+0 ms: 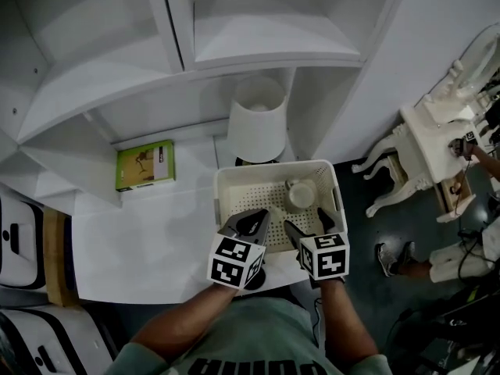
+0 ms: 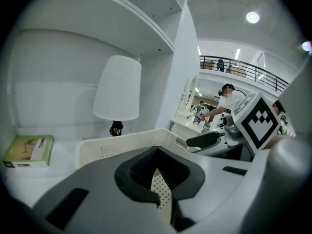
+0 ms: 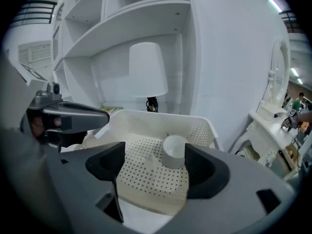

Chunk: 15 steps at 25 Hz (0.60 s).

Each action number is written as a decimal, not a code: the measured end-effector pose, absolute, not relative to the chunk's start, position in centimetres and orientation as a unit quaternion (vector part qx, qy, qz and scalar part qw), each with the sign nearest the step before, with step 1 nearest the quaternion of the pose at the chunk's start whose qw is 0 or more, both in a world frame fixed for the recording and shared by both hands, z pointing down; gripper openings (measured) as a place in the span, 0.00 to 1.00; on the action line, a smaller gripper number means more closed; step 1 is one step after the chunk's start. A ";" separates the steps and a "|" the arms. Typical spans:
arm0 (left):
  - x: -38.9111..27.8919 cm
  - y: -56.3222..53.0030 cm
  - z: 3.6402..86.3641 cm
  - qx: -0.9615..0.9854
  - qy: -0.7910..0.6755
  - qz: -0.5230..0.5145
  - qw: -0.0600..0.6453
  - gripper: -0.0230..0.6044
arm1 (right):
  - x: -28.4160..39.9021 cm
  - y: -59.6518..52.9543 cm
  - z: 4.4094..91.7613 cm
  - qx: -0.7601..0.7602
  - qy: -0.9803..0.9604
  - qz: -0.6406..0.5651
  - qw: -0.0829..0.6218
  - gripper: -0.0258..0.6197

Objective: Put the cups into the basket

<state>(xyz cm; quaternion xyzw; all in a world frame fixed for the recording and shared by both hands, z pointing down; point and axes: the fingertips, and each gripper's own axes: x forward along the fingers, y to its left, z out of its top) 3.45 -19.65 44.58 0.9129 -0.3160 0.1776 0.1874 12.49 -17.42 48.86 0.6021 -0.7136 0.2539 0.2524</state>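
A white perforated basket (image 1: 273,168) stands on the white shelf top in front of me. One white cup (image 1: 299,194) sits upright inside it, towards the back right. My left gripper (image 1: 258,217) hangs over the basket's front left part, shut with nothing held. In the left gripper view that gripper (image 2: 157,150) has its tips together above the basket rim (image 2: 122,140). My right gripper (image 1: 307,223) is open over the front right part, just short of the cup. In the right gripper view the cup (image 3: 174,151) stands past that gripper (image 3: 153,152), inside the basket (image 3: 161,118).
Right behind the basket stands a white table lamp (image 1: 258,119). A green book (image 1: 145,165) lies on the shelf top to the left. White shelving rises behind. At the right are a white ornate table (image 1: 430,139) and a person's legs on the floor (image 1: 414,264).
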 end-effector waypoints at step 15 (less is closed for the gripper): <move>1.7 -14.9 42.8 0.934 -0.281 0.159 0.154 0.05 | 8.1 -11.5 46.1 0.619 -0.719 0.225 0.223 0.07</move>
